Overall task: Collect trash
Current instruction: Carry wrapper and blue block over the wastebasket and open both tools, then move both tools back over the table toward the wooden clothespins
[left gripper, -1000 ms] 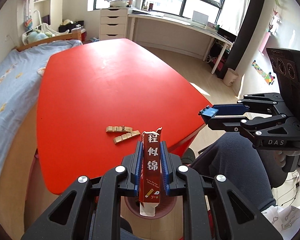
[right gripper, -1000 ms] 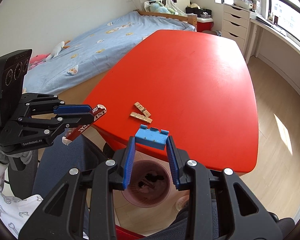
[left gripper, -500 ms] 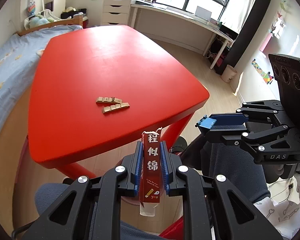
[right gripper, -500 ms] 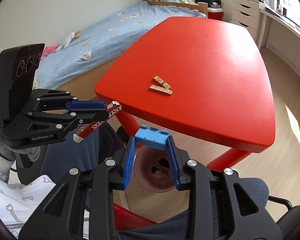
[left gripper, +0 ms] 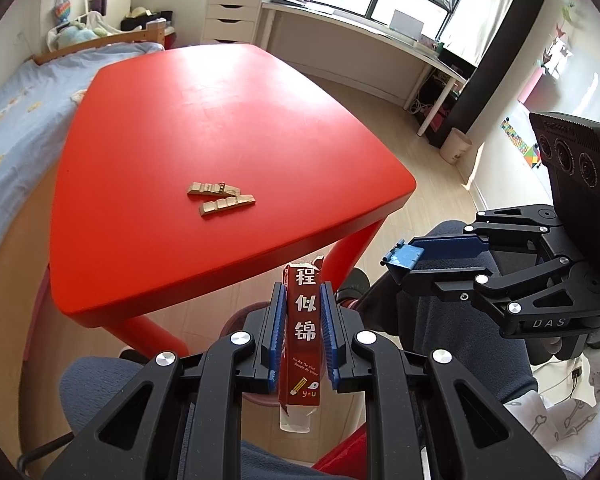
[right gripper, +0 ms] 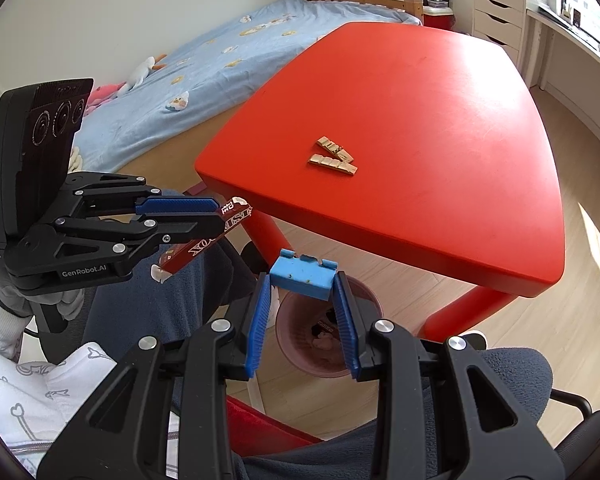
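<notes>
Red wrapper (left gripper: 303,332) clamped in left hand-held gripper (left gripper: 302,340); blue block (right gripper: 302,279) pinched by right hand-held gripper (right gripper: 302,320), pink trash bin (right gripper: 328,332) directly below; wooden pieces (right gripper: 334,155) ahead on bench (right gripper: 420,120).

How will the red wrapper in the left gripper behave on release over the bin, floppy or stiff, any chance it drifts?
The red wrapper looks flattened and torn open at the top, so probably empty, light and floppy. It stands straight between the left gripper pads, suggesting some film stiffness. Being light, it may flutter past the pink bin.

Black left gripper (left gripper: 302,330), blue ribbed pads, silver screws, seemingly white glove
</notes>
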The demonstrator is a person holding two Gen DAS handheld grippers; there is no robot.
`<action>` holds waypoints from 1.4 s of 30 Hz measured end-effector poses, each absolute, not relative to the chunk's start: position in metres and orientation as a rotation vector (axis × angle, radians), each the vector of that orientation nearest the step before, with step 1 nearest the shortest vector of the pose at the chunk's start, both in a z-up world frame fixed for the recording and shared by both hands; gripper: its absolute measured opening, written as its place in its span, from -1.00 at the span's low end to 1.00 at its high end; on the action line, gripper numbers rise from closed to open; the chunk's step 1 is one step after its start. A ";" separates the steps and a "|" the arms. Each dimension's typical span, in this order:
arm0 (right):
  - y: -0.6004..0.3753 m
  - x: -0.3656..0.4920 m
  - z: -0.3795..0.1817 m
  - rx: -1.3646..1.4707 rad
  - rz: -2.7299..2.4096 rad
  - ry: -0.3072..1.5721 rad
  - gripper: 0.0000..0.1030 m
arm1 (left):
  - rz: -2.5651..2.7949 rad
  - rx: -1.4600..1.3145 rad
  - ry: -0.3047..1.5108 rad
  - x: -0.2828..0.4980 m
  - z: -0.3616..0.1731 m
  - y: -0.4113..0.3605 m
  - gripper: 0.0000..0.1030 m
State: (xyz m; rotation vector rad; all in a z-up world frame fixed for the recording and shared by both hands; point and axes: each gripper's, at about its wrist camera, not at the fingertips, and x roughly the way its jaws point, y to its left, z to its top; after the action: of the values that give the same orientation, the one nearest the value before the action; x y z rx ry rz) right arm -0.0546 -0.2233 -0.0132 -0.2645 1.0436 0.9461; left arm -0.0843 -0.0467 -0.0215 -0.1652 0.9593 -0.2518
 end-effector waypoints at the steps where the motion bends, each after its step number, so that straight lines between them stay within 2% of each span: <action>1: -0.223 -0.055 -0.014 -0.266 0.947 1.045 -0.38 | -0.252 -0.166 0.960 -0.084 -0.022 -0.046 -0.67; 14: -0.221 -0.054 -0.019 -0.260 0.966 1.074 -0.34 | -0.260 -0.169 0.968 -0.085 -0.024 -0.047 -0.62; 15: -0.220 -0.054 -0.020 -0.263 0.965 1.077 -0.22 | -0.257 -0.169 0.968 -0.085 -0.025 -0.046 -0.60; 16: -0.221 -0.054 -0.021 -0.264 0.961 1.076 0.12 | -0.252 -0.168 0.970 -0.084 -0.025 -0.045 -0.47; 17: -0.221 -0.054 -0.021 -0.265 0.958 1.073 0.28 | -0.244 -0.166 0.969 -0.084 -0.025 -0.044 -0.09; 18: -0.221 -0.054 -0.022 -0.265 0.955 1.070 0.47 | -0.232 -0.169 0.961 -0.084 -0.025 -0.042 0.13; 19: -0.222 -0.053 -0.022 -0.265 0.950 1.069 0.62 | -0.222 -0.173 0.949 -0.085 -0.024 -0.040 0.51; 20: -0.222 -0.052 -0.023 -0.265 0.944 1.067 0.71 | -0.208 -0.175 0.938 -0.086 -0.022 -0.038 0.74; 21: -0.224 -0.052 -0.023 -0.262 0.940 1.065 0.81 | -0.194 -0.173 0.933 -0.086 -0.022 -0.036 0.76; 24: -0.225 -0.051 -0.026 -0.269 0.933 1.061 0.87 | -0.177 -0.175 0.948 -0.086 -0.024 -0.033 0.82; 42: -0.226 -0.049 -0.029 -0.271 0.931 1.060 0.92 | -0.161 -0.194 0.969 -0.083 -0.029 -0.026 0.85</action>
State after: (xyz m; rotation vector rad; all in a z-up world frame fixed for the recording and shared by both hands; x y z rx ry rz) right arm -0.0493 -0.2256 -0.0292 -0.2712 1.0599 0.9311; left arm -0.0832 -0.0255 -0.0288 -0.1937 0.9693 -0.1607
